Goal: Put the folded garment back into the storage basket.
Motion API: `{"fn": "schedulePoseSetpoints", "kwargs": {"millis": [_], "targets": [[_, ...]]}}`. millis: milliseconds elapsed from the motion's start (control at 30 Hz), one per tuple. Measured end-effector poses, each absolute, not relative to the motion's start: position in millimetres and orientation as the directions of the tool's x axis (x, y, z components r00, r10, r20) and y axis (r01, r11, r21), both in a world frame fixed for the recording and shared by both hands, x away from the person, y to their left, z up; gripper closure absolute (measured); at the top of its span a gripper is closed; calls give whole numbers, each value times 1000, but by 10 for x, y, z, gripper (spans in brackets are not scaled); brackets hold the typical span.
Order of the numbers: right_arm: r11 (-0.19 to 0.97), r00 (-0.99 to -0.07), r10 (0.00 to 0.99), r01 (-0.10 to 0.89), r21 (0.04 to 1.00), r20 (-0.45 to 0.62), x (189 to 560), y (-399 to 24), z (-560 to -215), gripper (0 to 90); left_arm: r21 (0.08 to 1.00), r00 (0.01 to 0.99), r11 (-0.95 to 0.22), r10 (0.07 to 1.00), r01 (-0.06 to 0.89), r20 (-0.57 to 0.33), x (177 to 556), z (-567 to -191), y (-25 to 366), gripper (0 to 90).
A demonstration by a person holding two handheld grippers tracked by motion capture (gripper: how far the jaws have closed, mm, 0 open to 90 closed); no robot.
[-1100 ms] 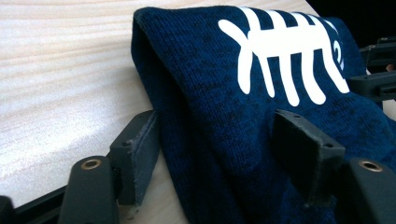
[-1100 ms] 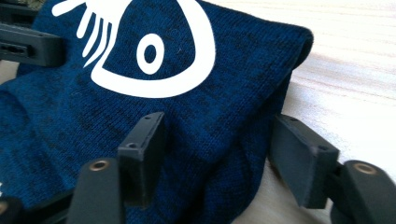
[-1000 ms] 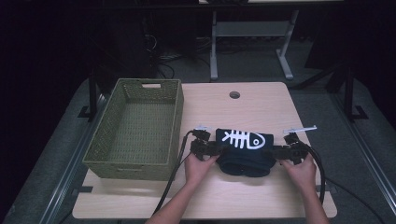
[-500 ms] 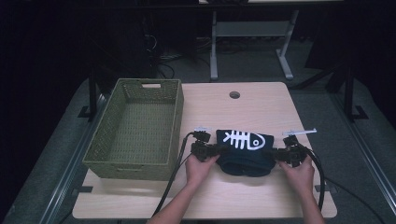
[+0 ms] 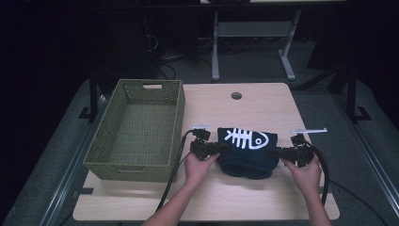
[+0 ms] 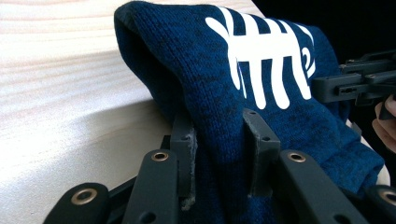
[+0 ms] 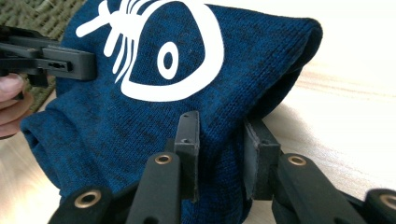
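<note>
Now both of my grippers were clamped on the folded navy knit sweater (image 5: 247, 153), one at each end. My left gripper (image 5: 212, 148) had just closed its jaws, and the left gripper view showed both pads pressed into a fold of the blue knit (image 6: 219, 154) at the sweater's left edge. My right gripper (image 5: 281, 152) had likewise just closed, and the right gripper view showed its pads pinching the knit (image 7: 219, 149) at the sweater's right edge. Neither pair of jaws met fully; the thickness of the fabric kept them apart.

The sweater lay on the light wooden worktop (image 5: 263, 101), in its near half, slightly right of centre. A white fish-skeleton print (image 5: 245, 138) faced upward on the top layer. In the right gripper view the fish's head and eye (image 7: 168, 60) sat just beyond the pads. In the left gripper view the rib bars of the print (image 6: 261, 60) sat beyond the pads.

My left hand (image 5: 197, 167) and right hand (image 5: 306, 173) held the gripper bodies from the near side, with a black cable (image 5: 171, 174) trailing from the left one toward the near edge.

A green woven basket (image 5: 136, 127) stood on the left part of the worktop, near the left gripper but apart from the sweater. A round grommet hole (image 5: 236, 95) was in the far part of the worktop.
</note>
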State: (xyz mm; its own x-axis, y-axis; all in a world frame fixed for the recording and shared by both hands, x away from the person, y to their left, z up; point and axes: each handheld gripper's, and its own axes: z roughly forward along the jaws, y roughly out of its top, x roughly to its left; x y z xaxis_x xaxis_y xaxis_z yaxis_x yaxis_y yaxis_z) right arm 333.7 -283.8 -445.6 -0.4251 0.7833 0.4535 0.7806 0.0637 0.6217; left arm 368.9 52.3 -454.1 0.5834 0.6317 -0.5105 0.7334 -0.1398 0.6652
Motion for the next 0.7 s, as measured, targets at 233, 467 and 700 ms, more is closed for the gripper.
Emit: {"fn": "schedulePoseSetpoints", "kwargs": {"millis": [233,467,700], "targets": [[56,-426,776,781,622,465,3330,-2851,-4366,705,681,608,-156,621,715,-495,3690,-4432,526,694],[45,-431,770,773,633,470,3302,-2873,-4268,709,695,624,-160,609,701,-489,3703,-4337,525,694],[38,-432,770,765,643,470,3282,-2883,-4166,709,712,644,-166,597,682,-478,3698,-4218,531,694]]}}
